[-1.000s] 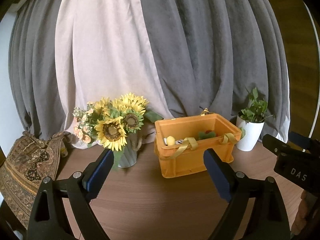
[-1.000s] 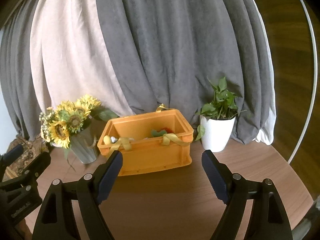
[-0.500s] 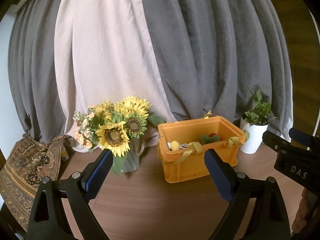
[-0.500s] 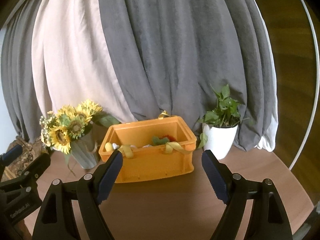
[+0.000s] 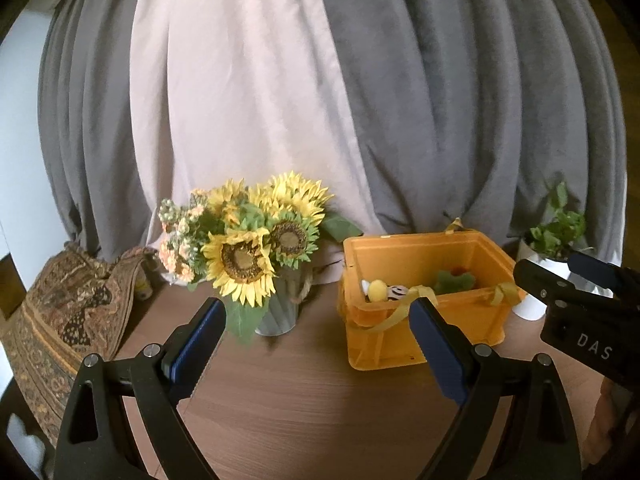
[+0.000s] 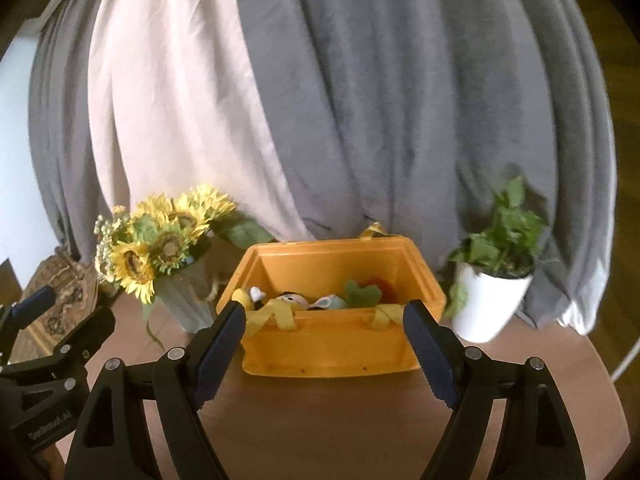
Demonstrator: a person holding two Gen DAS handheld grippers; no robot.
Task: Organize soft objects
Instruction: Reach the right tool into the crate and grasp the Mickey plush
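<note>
Orange crate [image 6: 332, 344] of soft toys [image 6: 294, 300] on table [image 6: 320, 420], long side facing; right claw [image 6: 325, 354] dead ahead, nearer, jaws apart, empty; left claw [image 5: 316, 344] likewise apart, crate off its right

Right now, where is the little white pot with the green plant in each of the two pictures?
Left wrist view: white pot at the far right edge, partly hidden behind the other claw.
Right wrist view: white pot at right of centre, in full view on the table.
Shared landmark: the orange bin stands just left of the pot in both.
</note>
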